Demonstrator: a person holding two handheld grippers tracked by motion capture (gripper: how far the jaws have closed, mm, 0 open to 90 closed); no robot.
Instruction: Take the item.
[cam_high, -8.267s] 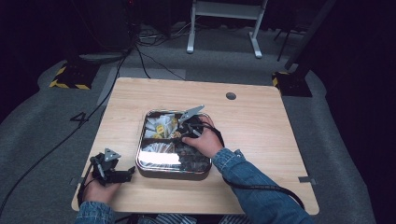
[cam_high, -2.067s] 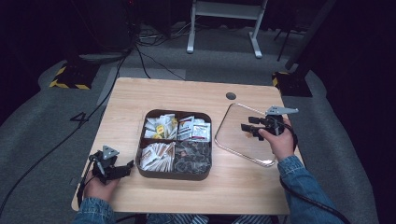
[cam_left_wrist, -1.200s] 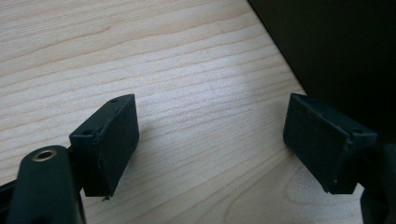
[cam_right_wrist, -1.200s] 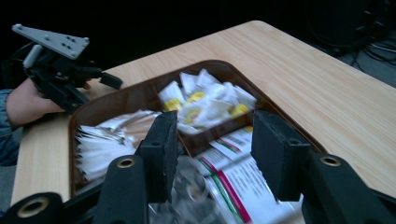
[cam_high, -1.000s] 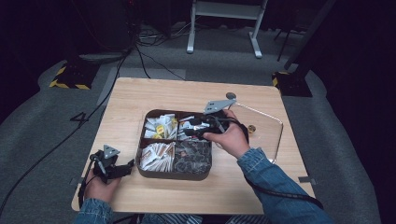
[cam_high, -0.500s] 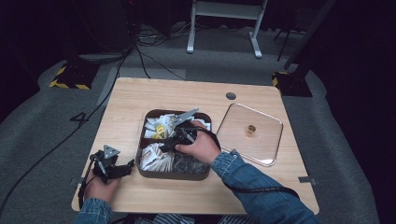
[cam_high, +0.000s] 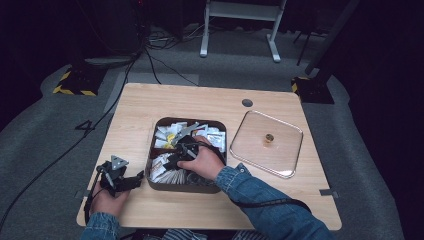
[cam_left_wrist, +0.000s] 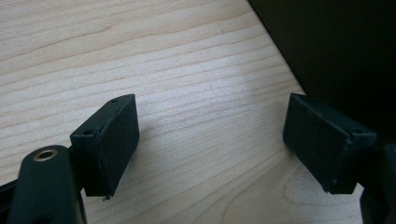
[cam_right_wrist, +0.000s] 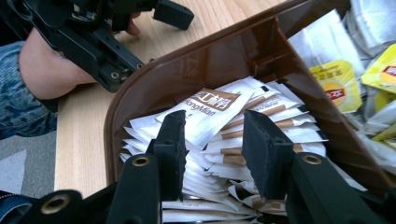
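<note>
On my table (cam_high: 150, 107), the sachet box (cam_high: 220, 187) sits at centre; its lid (cam_high: 290, 150) lies at three o'clock.

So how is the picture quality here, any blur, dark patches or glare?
High view: the table is evenly lit, the room behind nearly black, and the clear lid shows faint sheen. Left gripper view: wood grain sharp, the near tool parts soft, the upper right corner dark. Right gripper view: the sachets are crisp, with mild glare on the brown box wall.

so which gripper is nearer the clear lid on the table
Right. The right gripper is over the brown box, which sits beside the clear lid. The left gripper rests on the table on the box's far side from the lid.
</note>
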